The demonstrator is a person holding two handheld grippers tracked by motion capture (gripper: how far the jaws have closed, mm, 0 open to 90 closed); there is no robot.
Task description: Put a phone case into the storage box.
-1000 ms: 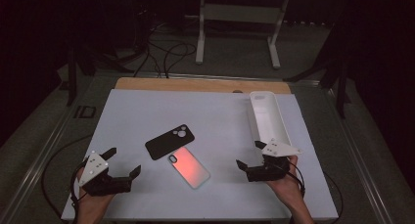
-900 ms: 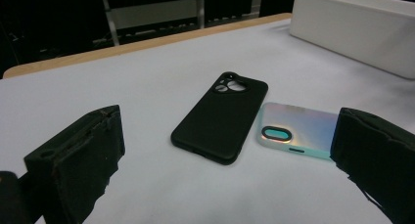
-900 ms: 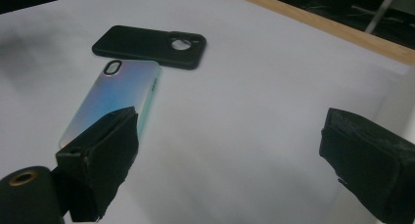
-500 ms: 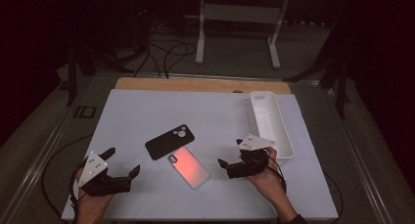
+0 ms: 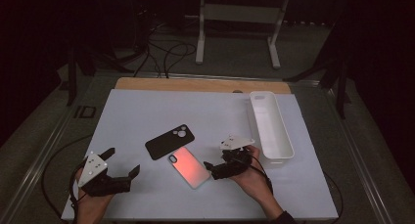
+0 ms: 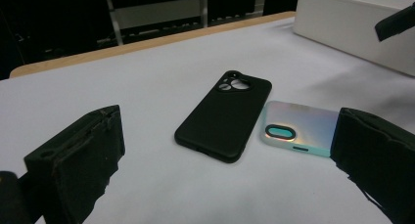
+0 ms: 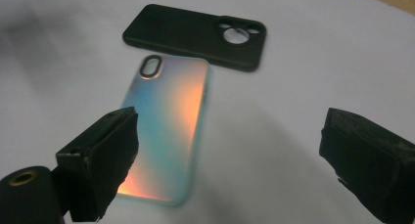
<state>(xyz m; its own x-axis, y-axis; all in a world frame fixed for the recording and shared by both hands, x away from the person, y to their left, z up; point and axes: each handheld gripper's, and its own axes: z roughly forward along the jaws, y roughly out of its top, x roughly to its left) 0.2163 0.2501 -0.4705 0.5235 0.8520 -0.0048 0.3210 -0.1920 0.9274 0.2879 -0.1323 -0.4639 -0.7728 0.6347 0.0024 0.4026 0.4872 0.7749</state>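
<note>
- Right tool [image 5: 215,166]: jaws spread wide, nothing between them. It sits low over the tabletop [image 5: 147,111] just beside the near end of the iridescent phone case [image 5: 189,167]. In the right gripper view one jaw overlaps the case's near corner and the other stands well off to the side, over bare surface. Likely lined up to straddle the case's width before closing.
- Iridescent phone case: lies flat, back up, camera cut-out [image 7: 150,66] at the far end from the right tool. That leaves the plain near edge free for a pinch.
- Black phone case [image 5: 169,141]: also flat, just beyond the iridescent one; corners close together, contact cannot be told. Not addressed by either tool.
- Left tool [image 5: 120,172]: jaws spread, empty, resting low at the near-left of the tabletop, well apart from both cases. It looks parked, clear of the right hand's approach.
- White bin [image 5: 288,145]: empty, at the right side, near the right hand [image 5: 254,177]. Plausible drop point, hence the right-side reach.
</note>
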